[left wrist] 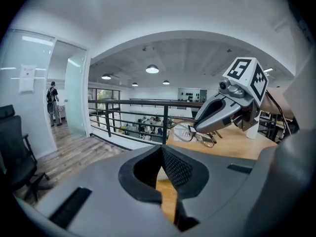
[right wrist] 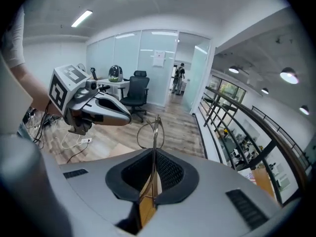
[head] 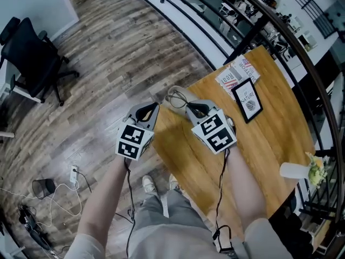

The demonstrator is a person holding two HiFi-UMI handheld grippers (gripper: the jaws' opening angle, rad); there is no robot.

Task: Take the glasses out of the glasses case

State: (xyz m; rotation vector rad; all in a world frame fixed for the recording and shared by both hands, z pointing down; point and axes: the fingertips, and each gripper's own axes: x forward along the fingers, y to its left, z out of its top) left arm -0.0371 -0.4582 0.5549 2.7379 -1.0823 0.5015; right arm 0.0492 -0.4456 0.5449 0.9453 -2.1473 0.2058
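Above the left edge of the wooden surface (head: 269, 128), the right gripper (right wrist: 154, 154) pinches the glasses (right wrist: 156, 132) by their thin frame, jaws nearly together. The left gripper (left wrist: 161, 149) (just beside it) has its jaws closed, empty. Farther right, a framed card (head: 249, 100) reads "NATURE".

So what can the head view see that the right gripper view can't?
Only the head view shows the framed NATURE sign, the white vase of yellow flowers and the person's shoes. Only the right gripper view shows the ceiling lights, the glass walls and a person far off. Both show the glasses pinched by the fingers of the right gripper, and the left gripper beside them.
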